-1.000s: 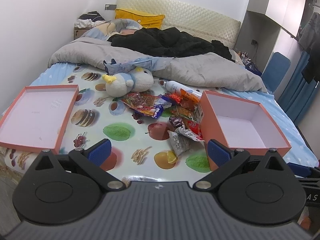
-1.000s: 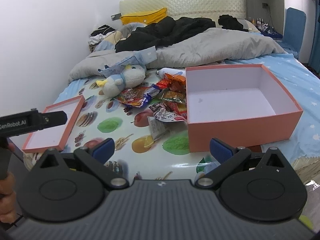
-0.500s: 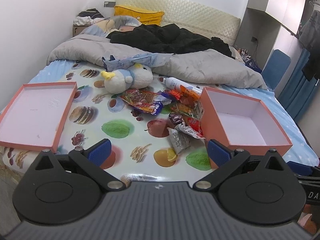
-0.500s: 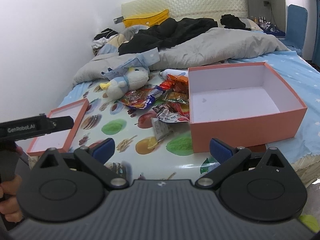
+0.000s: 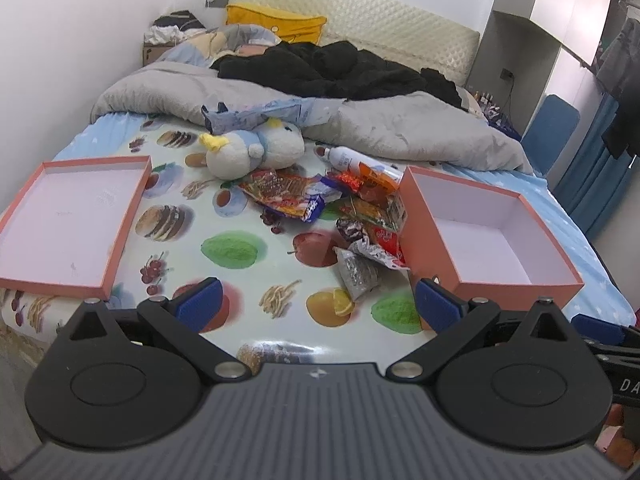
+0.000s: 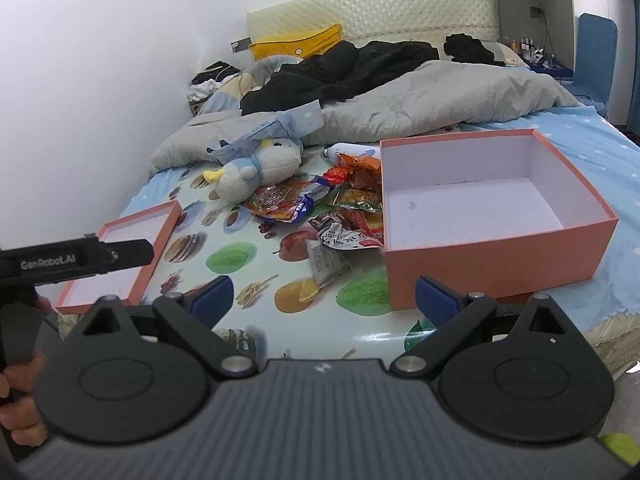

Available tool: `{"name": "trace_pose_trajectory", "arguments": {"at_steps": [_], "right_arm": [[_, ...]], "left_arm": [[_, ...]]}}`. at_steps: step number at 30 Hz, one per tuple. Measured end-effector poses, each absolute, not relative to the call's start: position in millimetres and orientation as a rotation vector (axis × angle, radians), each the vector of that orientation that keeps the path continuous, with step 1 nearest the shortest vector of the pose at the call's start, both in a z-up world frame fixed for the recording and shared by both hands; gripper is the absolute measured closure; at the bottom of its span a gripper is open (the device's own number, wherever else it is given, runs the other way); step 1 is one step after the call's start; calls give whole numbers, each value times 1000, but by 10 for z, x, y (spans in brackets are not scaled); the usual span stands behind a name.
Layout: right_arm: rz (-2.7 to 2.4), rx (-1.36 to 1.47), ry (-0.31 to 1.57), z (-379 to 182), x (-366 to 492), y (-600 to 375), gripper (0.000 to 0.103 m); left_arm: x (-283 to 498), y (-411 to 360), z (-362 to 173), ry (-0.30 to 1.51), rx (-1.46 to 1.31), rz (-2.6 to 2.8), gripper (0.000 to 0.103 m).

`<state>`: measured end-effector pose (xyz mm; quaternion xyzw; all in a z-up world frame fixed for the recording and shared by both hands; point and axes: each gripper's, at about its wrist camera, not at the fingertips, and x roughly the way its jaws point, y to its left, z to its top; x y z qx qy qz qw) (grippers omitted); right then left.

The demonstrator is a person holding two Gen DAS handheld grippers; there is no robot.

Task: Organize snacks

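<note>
Progress: nothing packed yet, judging by the bare white floor of the box (image 6: 472, 216); the whole pile of snacks (image 5: 356, 216) is left to move.
Snacks: crinkly foil and plastic packets, red, orange, silver and blue, heaped on the bed just left of the box, some touching its wall.
Box: stiff salmon card, square-cornered, white inside, open on top.
Lid (image 5: 72, 216): shallow tray of the same card, lying well apart on the left.
Sheet (image 5: 240, 252): glossy, printed with fruit and fries.
Plush toy (image 5: 252, 152): soft, rounded, behind the packets.
Left gripper (image 5: 316, 300): jaws spread wide, holding nothing, short of the pile.
Right gripper (image 6: 324, 298): jaws likewise spread and empty, near the box front.
</note>
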<state>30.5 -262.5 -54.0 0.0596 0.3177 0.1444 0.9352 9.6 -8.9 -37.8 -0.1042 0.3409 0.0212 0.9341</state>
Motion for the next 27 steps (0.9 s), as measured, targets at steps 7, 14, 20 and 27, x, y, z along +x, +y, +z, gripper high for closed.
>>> {"name": "trace_pose_trajectory", "arguments": {"at_steps": [7, 14, 20, 27], "right_arm": [[278, 132, 648, -558, 348, -2659, 4], [303, 141, 665, -590, 380, -2645, 4], [296, 135, 673, -613, 397, -2643, 4], [247, 122, 660, -707, 484, -2659, 4]], "left_arm": [[159, -100, -458, 716, -219, 30, 0], [218, -116, -519, 744, -233, -7, 0], [240, -128, -557, 749, -228, 4, 0], [374, -91, -705, 773, -228, 8, 0]]}}
